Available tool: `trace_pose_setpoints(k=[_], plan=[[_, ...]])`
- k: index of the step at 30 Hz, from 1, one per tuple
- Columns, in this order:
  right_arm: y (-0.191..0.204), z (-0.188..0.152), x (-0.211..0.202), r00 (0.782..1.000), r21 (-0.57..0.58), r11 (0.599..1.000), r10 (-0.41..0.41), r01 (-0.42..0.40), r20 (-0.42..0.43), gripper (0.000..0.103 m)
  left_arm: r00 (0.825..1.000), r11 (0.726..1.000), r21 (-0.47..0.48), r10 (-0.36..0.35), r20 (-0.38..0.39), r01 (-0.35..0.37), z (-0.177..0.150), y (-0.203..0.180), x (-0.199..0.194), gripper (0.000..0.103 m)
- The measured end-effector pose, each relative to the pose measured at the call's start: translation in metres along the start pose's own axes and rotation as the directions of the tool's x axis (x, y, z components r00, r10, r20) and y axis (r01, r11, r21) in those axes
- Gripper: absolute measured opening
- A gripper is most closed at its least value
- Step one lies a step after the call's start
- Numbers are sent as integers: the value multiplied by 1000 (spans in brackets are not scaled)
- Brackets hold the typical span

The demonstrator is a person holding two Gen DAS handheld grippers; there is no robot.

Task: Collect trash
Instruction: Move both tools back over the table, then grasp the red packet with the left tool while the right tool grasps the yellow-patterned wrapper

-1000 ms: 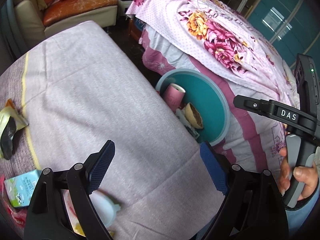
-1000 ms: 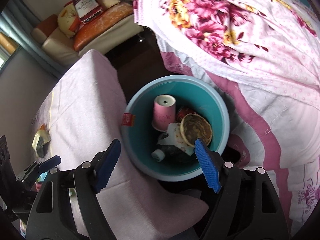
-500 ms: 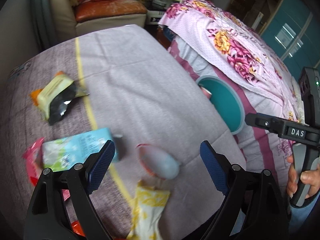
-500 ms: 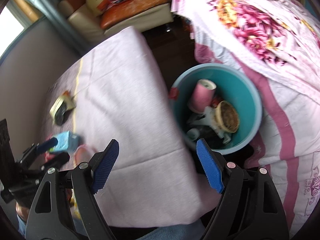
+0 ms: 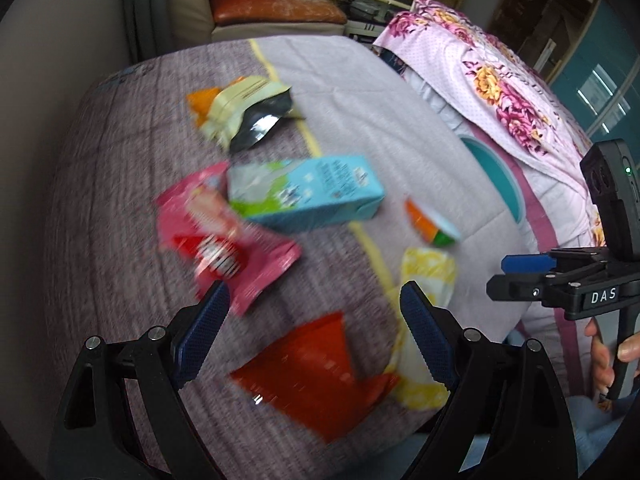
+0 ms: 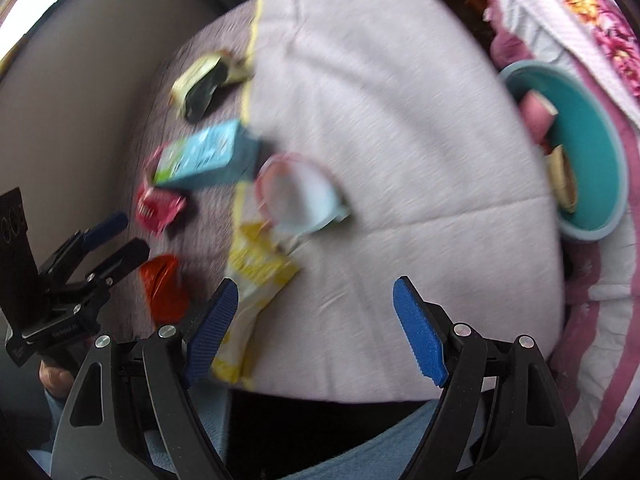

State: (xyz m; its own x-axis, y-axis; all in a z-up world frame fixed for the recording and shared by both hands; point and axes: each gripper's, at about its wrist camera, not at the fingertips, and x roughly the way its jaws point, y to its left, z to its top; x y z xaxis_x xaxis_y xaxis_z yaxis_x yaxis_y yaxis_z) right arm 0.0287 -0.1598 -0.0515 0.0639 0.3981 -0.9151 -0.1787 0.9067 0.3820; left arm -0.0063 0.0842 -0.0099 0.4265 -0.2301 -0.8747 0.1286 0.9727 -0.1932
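Left hand-held gripper (image 5: pixel 314 336) hovering spread, empty, over crumpled red foil wrapper (image 5: pixel 308 368) on quilt-covered worktop (image 5: pixel 360 92); right hand-held gripper (image 6: pixel 316 332) spread, empty, yellow wrapper (image 6: pixel 256 280) beside left jaw. Round teal plastic bin (image 6: pixel 600 152) standing beside worktop, receiving trash.

The left gripper (image 5: pixel 314 318) pointed steeply downward with its blue-padded jaws spread wide and nothing between them. The right gripper (image 6: pixel 316 320) also pointed steeply down, jaws wide apart and empty. Each gripper showed at the edge of the other's view. The person's right hand (image 5: pixel 608 354) wrapped its handle; the left hand (image 6: pixel 56 378) was barely visible.
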Motion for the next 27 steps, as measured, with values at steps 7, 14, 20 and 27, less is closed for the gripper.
trace_pose_setpoints(k=[7,14,20,27], plan=[[36,-5,35,997,-28,1000,-10,8,-83,66,999,989,-143,-40,8,41,-31,38,-7,87],[58,-2,55,995,-69,996,-64,59,-79,51,996,970,-227,-86,-6,83,-49,53,-5,87],[67,-5,44,996,-128,988,-91,90,1,8,987,958,-245,-160,-28,148,-53,42,0,87],[69,-7,5,993,-138,988,-50,64,107,8,992,969,-237,-96,-80,75,-57,23,14,87]])
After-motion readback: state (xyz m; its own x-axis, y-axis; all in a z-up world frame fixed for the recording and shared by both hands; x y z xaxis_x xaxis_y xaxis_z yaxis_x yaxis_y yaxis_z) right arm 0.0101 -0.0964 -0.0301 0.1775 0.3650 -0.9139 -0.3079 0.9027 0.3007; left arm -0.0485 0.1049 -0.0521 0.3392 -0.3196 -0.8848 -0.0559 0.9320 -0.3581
